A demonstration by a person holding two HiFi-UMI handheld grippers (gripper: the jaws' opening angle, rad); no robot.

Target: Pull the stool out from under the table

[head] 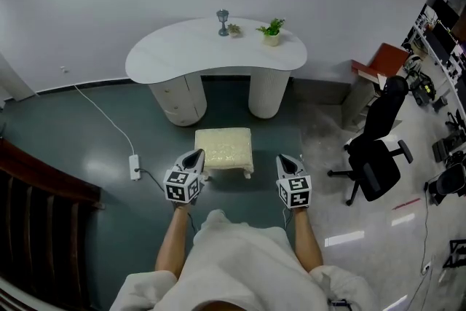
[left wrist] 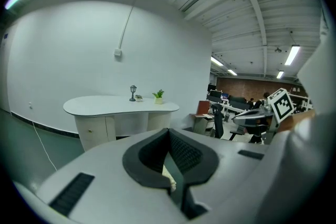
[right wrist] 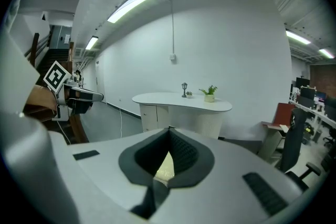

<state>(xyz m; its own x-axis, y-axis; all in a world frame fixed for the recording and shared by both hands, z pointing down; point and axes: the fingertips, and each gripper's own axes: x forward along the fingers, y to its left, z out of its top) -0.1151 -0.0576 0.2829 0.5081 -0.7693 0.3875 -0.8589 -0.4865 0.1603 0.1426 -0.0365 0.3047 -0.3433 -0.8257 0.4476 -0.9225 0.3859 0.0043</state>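
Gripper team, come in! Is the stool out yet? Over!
Left gripper, right gripper: both shut, empty. Stool out, standing in front of table. Nothing in its way. Over.

White shirt (head: pixel 247 251), grey marker-cubed claws (head: pixel 196 154) (head: pixel 287 158)

You have open floor on both sides of the stool (head: pixel 223 149), which stands apart from the table (head: pixel 145 62). Beyond it, the gap between the drawer pedestal (head: pixel 178 100) and the round pedestal (head: pixel 268 92) is free. Near your left gripper (head: pixel 195 154), a power strip (head: pixel 135 166) and its cable (head: pixel 102 116) lie on the floor. Right of your right gripper (head: pixel 286 159), bare floor runs to an office chair (head: pixel 378 149), well apart. A dark wooden railing (head: pixel 36 189) bounds your far left
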